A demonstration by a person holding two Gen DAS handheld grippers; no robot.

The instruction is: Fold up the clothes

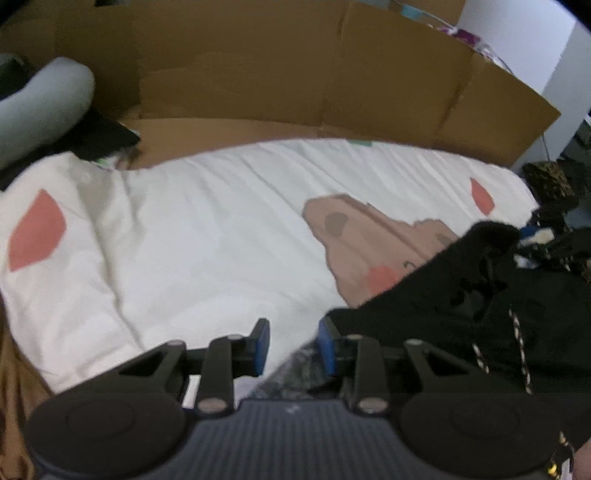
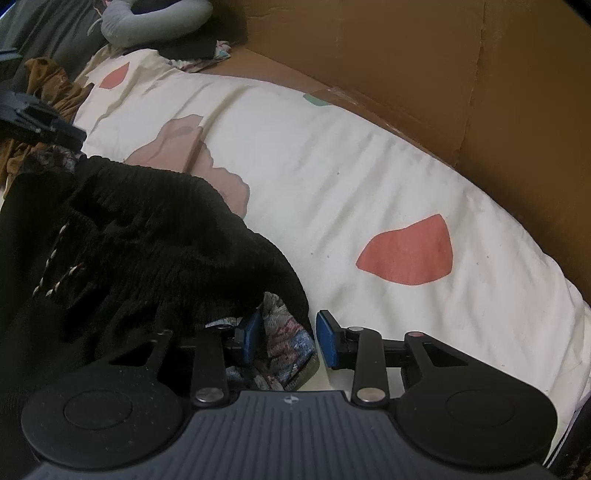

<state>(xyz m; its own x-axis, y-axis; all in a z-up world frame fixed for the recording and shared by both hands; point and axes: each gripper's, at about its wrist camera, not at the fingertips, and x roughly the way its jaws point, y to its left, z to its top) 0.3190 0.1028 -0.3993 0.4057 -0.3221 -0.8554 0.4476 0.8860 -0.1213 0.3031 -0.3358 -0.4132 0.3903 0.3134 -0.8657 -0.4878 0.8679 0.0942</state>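
A black knit garment (image 1: 480, 317) with braided drawstrings lies crumpled on the white bed cover (image 1: 192, 236). In the left wrist view its edge rests against the right-hand finger of my left gripper (image 1: 294, 345). The blue pads stand apart with only bedding and a strip of patterned cloth (image 1: 288, 373) showing in the gap. In the right wrist view the black garment (image 2: 140, 240) fills the left side and its hem drapes over the left finger of my right gripper (image 2: 290, 338). A patterned multicolour cloth (image 2: 286, 332) lies loosely between those pads, which do not visibly pinch it.
A cardboard wall (image 2: 406, 66) runs along the far side of the bed. A grey neck pillow (image 2: 155, 18) and dark clothes sit at one end, beside a mustard cloth (image 2: 48, 77). The left gripper's black frame (image 2: 40, 122) shows there. The cover (image 2: 351, 177) has coral patches.
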